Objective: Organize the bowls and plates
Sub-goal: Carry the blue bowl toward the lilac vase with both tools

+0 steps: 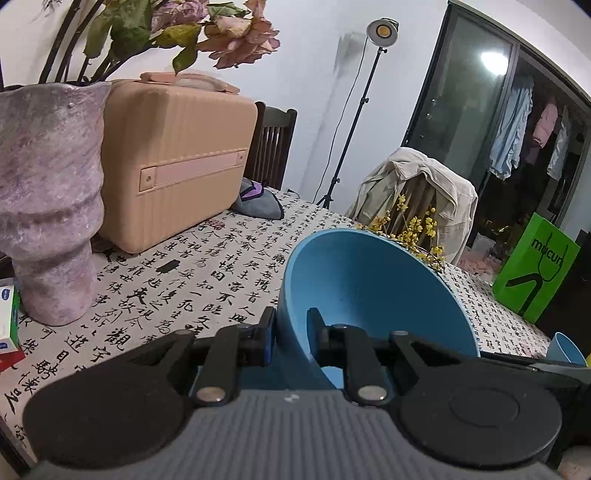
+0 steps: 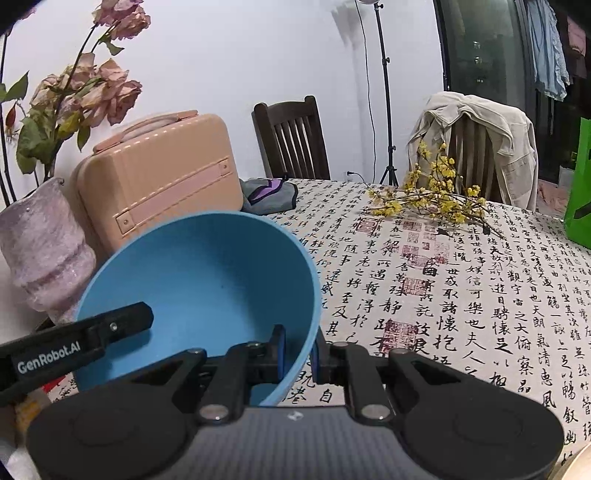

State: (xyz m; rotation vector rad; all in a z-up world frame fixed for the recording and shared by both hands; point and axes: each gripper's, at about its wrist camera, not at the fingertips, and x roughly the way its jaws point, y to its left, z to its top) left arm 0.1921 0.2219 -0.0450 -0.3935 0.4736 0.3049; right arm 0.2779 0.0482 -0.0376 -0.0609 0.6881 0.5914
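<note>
gripping one blue bowl (image 1: 373,291) from opposite sides, both grippers are clamped narrowly on its rim. left gripper (image 1: 291,332): one finger sits outside the wall, the other inside, pads pressed to the near rim. right gripper (image 2: 297,349): same arrangement on the bowl's (image 2: 199,288) right rim, one finger in the hollow, one outside. in the right wrist view the left gripper's finger (image 2: 110,328) reaches into the bowl from the left. the bowl is tilted, its opening turned toward the cameras, held above a tablecloth (image 2: 461,295) printed with black calligraphy. beyond it on the table stand a peach hard-shell case (image 1: 173,162) and a mottled purple vase (image 1: 51,199) with faded pink flowers (image 1: 236,33). yellow blossom sprigs (image 2: 432,195) lie on the cloth near a chair draped with a beige jacket (image 2: 476,140). a green bag (image 1: 535,266) stands at the table's right edge. whether the bowl's base touches the cloth cannot be determined.
</note>
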